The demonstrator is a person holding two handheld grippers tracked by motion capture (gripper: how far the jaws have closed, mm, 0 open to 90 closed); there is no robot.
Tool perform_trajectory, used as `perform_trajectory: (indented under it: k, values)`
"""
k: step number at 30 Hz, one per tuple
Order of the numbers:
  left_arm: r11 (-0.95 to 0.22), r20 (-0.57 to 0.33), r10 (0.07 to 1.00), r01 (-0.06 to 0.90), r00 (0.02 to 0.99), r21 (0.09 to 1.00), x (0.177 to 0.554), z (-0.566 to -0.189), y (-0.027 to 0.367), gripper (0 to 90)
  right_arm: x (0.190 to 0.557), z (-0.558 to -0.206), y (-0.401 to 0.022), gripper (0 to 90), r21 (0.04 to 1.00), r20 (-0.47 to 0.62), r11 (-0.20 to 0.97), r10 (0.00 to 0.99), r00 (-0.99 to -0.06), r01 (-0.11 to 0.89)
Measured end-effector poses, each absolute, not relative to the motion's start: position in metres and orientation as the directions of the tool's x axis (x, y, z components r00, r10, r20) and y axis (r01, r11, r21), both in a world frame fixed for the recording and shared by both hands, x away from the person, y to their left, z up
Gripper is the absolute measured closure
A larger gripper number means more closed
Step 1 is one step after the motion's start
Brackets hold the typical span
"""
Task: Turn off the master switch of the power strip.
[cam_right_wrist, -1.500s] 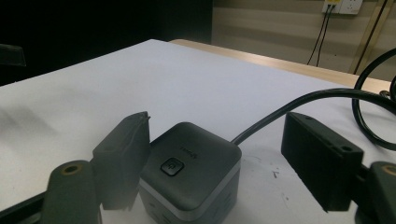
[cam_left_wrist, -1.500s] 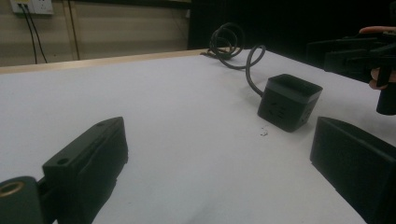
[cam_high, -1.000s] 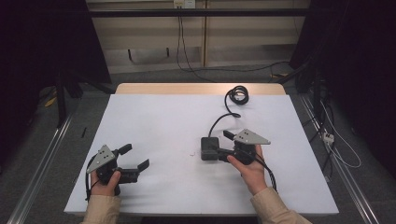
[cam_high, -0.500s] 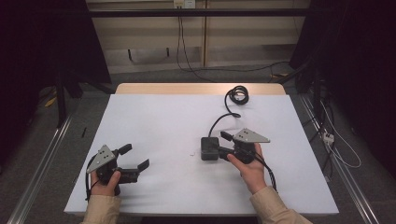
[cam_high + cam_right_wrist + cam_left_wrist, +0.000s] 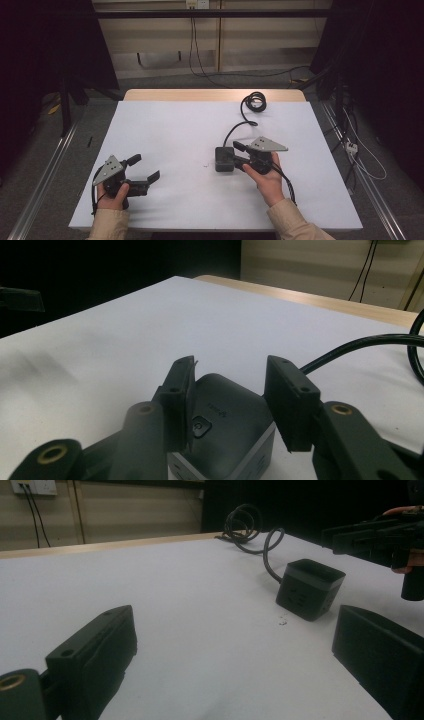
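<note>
The right gripper (image 5: pixel 235 154) is held over the black power cube (image 5: pixel 224 159), which sits on the white table (image 5: pixel 170 130) right of centre, its cable (image 5: pixel 250 107) running back to a coil near the far edge. Compared with a second ago, its fingers (image 5: pixel 181 395) have just been closing, and the cube now lies between them. In the right gripper view one finger seems to touch the cube's side while a gap remains at the other, so a firm grasp is judged not yet made. The left gripper (image 5: pixel 142 170) is rested near the table's front left, fingers released, nothing between them.
</note>
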State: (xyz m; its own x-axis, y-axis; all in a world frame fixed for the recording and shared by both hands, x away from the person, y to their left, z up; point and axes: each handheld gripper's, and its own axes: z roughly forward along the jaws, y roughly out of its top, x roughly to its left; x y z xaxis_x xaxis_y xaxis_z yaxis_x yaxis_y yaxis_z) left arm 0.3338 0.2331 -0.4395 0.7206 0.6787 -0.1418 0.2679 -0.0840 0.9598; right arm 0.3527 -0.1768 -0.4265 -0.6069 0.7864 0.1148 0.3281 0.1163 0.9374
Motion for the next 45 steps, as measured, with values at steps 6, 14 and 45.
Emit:
perform_trajectory:
  k: [6, 14, 45]
  values:
    - [-0.084, -0.142, 0.679, 0.268, 0.721, 0.960, 0.3337, -0.4395, 0.2330, 3.8, 0.3532, -0.4260, -0.1761, 59.4, 0.938, 0.116, 0.116, 0.783, -0.611, 0.328]
    - [-0.084, -0.142, 0.679, 0.268, 0.720, 0.960, 0.3338, -0.4396, 0.2333, 3.8, 0.3537, -0.4255, -0.1742, 63.8, 0.935, 0.103, 0.137, 0.777, -0.620, 0.327]
    - [-0.083, -0.145, 0.680, 0.272, 0.719, 0.959, 0.3340, -0.4402, 0.2326, 3.8, 0.3561, -0.4262, -0.1724, 76.9, 0.930, 0.088, 0.164, 0.770, -0.632, 0.329]
